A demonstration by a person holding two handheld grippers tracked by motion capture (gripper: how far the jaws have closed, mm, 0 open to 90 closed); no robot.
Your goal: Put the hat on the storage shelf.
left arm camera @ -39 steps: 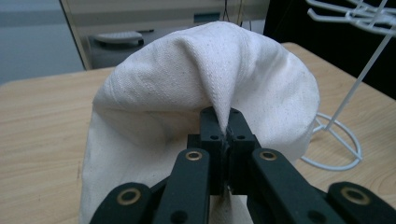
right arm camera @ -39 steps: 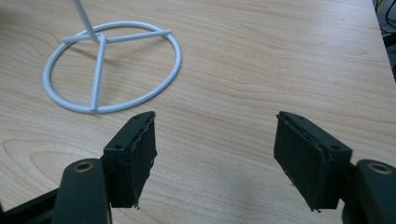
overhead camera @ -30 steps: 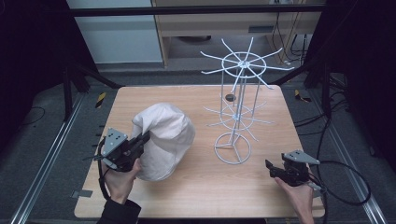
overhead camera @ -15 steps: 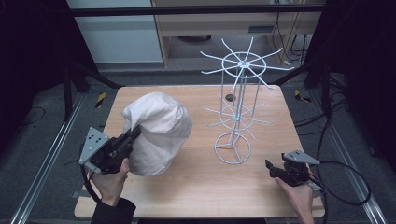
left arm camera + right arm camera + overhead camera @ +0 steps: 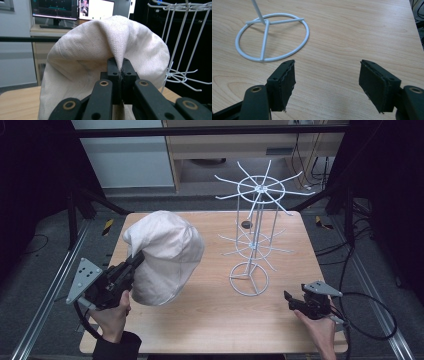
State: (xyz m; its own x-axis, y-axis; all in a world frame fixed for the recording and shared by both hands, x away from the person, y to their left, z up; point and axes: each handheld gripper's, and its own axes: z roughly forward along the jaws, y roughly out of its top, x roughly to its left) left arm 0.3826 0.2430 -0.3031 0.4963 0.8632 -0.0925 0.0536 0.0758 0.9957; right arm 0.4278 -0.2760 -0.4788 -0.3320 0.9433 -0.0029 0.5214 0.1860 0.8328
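Up goes cream cloth hat [image 5: 165,255], lifted higher off wooden table [image 5: 210,320] than half a second back, left gripper [image 5: 134,261] swinging out toward table's left edge. One hat: soft woven fabric, domed, creased where jaws pinch fold tight. One white wire rack [image 5: 252,227], two tiers of spokes, ring base. Right gripper [image 5: 327,80] unmoved near right front corner, jaws spread wide, holding nothing.
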